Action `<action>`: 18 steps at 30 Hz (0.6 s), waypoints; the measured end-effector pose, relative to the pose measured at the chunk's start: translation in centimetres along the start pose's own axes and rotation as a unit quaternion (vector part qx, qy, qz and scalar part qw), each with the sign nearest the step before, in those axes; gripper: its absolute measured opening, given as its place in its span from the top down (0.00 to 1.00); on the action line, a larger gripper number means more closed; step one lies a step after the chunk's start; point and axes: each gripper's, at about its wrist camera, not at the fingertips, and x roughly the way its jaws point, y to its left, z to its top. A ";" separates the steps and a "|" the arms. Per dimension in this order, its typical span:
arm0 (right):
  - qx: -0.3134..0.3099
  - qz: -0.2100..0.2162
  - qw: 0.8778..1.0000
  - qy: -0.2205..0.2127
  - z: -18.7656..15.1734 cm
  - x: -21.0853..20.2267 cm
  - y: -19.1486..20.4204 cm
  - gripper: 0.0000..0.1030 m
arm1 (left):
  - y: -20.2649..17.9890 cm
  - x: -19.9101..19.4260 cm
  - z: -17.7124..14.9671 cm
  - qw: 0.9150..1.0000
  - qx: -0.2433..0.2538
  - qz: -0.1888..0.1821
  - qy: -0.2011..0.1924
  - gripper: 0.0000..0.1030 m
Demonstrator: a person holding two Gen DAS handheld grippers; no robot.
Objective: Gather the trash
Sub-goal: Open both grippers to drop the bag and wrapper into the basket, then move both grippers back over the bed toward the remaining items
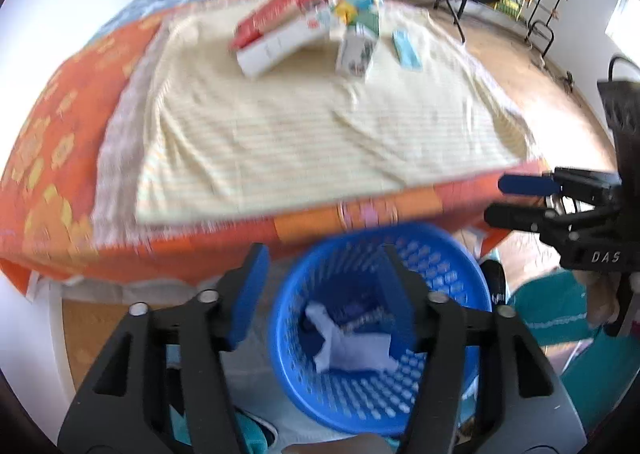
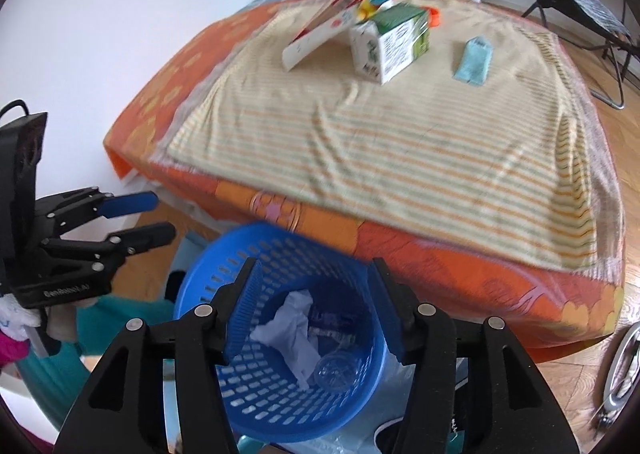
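Here the bed (image 2: 400, 158) carries cartons (image 2: 390, 44) beyond the blue basket (image 2: 280, 394), which holds crumpled paper (image 2: 292, 330). Above the basket, the left hand-held gripper (image 1: 324, 294), marked "GenRobot.AI", and the right hand-held gripper (image 2: 310, 304), marked "DAS", point steeply down, parted, empty.

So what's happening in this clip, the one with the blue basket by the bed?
A person holds a two-finger tool in each hand above a round blue plastic basket at the foot of the bed. The left tool and right tool are both open and empty. The basket already holds crumpled white paper and a clear plastic bottle. On the striped yellow sheet lie a green-and-white carton, a flattened red-and-white box and a small light blue packet.
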 end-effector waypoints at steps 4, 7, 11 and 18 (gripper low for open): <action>0.023 0.001 1.000 -0.020 1.7 -1.1 -1.3 0.47 | 0.3 -0.4 2.7 1.000 0.012 0.014 -0.024 0.33; 0.029 -0.008 0.999 -0.039 3.0 -2.1 -2.1 0.47 | 0.6 -0.4 4.7 0.998 0.020 0.029 -0.042 0.30; 0.049 -0.007 0.997 -0.060 4.6 -3.2 -3.4 0.44 | 1.0 0.0 7.1 0.997 0.041 0.025 -0.053 0.30; 0.082 0.009 0.994 -0.071 7.6 -3.5 -5.0 0.43 | 2.6 1.8 11.6 0.995 0.060 0.009 -0.076 0.30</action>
